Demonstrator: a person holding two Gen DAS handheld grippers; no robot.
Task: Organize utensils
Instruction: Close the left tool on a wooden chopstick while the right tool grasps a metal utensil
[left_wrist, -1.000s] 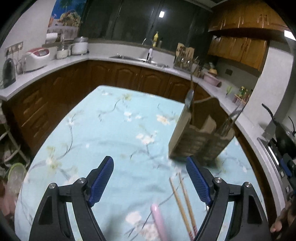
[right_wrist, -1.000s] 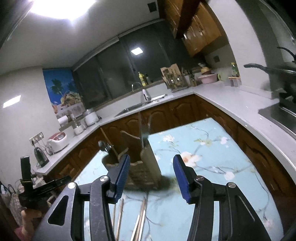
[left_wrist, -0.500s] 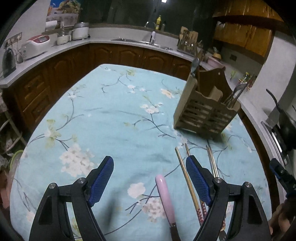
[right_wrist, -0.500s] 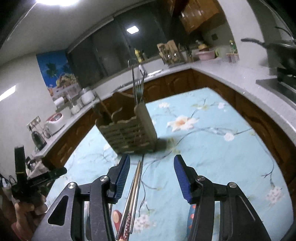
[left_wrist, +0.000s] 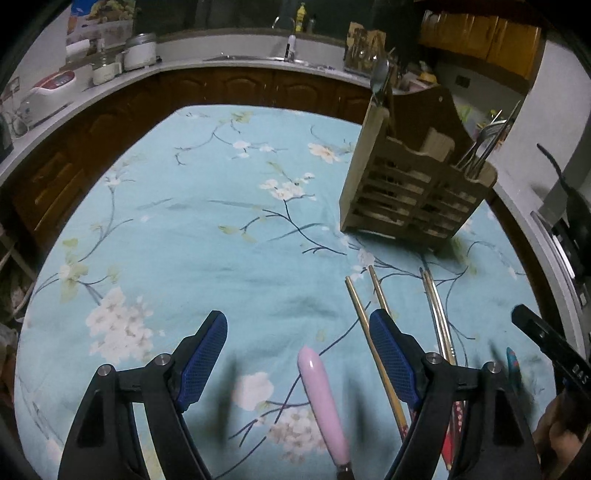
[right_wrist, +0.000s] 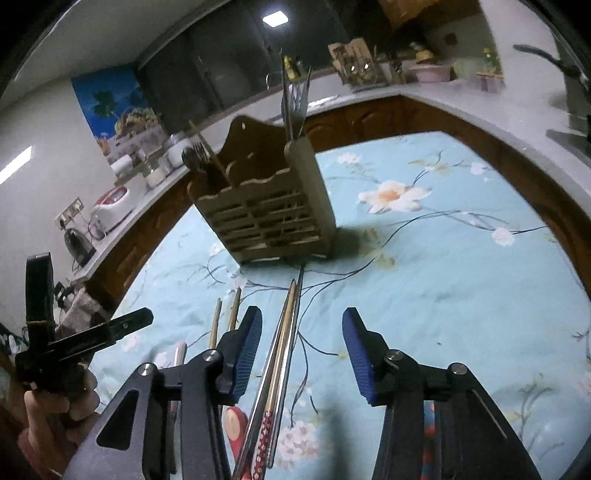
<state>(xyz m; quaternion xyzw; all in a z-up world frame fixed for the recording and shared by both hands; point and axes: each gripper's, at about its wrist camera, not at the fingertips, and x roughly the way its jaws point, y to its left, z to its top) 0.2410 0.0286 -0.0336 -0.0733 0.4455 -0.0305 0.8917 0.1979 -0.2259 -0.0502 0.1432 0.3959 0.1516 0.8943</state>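
Note:
A wooden utensil holder (left_wrist: 413, 184) stands on the blue floral tablecloth (left_wrist: 192, 229), with a spoon and forks in it; it also shows in the right wrist view (right_wrist: 266, 210). My left gripper (left_wrist: 297, 350) is open and empty above a pink-handled utensil (left_wrist: 321, 398) lying between its fingers. Wooden chopsticks (left_wrist: 369, 332) and metal chopsticks (left_wrist: 439, 317) lie to its right. My right gripper (right_wrist: 301, 350) is open and empty over the metal chopsticks (right_wrist: 284, 354), which lie between its fingers. Wooden chopsticks (right_wrist: 221, 321) lie to its left.
The other hand-held gripper (right_wrist: 74, 343) shows at the left of the right wrist view. A patterned handle (left_wrist: 513, 363) lies at the far right. Kitchen counters (left_wrist: 110, 85) with appliances ring the table, and a stove with a pan (left_wrist: 569, 221) is at right.
Both grippers have come down and tilted toward the table, so the utensils now lie between their fingers. Both stayed open. The holder has not moved.

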